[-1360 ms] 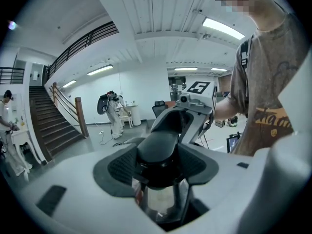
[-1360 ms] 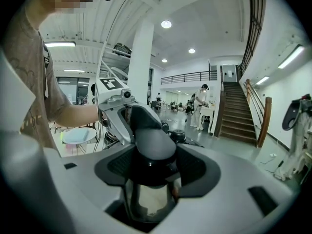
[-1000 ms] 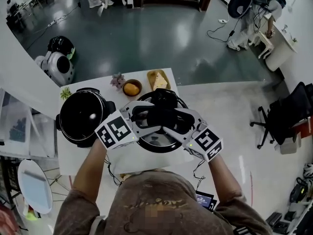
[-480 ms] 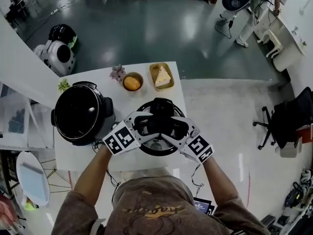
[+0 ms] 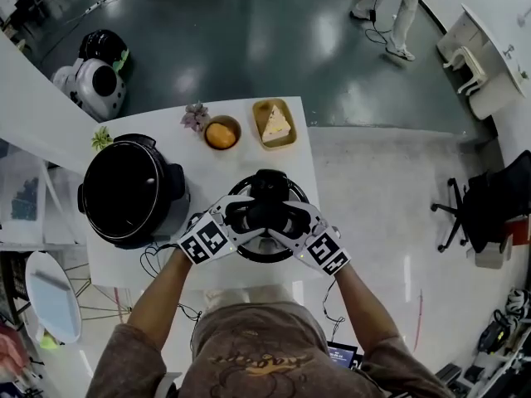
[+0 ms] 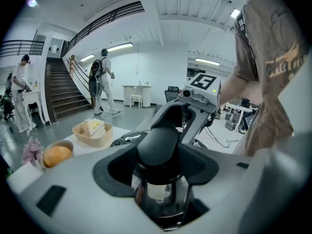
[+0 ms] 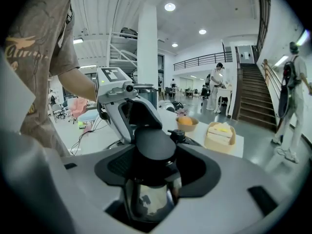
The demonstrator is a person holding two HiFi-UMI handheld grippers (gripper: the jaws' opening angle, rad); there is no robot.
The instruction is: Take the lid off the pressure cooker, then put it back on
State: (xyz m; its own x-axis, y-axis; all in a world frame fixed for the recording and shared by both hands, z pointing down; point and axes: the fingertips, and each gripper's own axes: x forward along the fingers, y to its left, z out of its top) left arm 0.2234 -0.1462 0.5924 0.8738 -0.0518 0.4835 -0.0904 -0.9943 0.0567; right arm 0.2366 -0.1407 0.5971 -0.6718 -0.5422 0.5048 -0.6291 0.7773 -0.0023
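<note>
Lid (image 5: 265, 251) is over the right half of the bench (image 5: 241, 160), beside the open cooker (image 5: 129, 191); contact with the bench is not discernible. Left gripper (image 5: 241, 216) and right gripper (image 5: 290, 218) each clamp the black lid handle (image 6: 158, 143) from opposite sides.

The cooker (image 5: 124, 191) stands on the left part of the surface (image 5: 249, 160). The lid (image 5: 264, 251) is to its right, over the near right part of the surface and apart from the cooker; whether it rests there cannot be told. The left hand-held gripper (image 5: 247, 216) clasps the lid's handle from the left and the right hand-held gripper (image 5: 286, 220) from the right, their tips facing across it. Along the far edge lie a flower (image 5: 196, 116), a bowl (image 5: 221, 133) just to its right, then a tray (image 5: 275, 123). A sprig (image 5: 101, 138) sits at the far left corner, behind the cooker.
</note>
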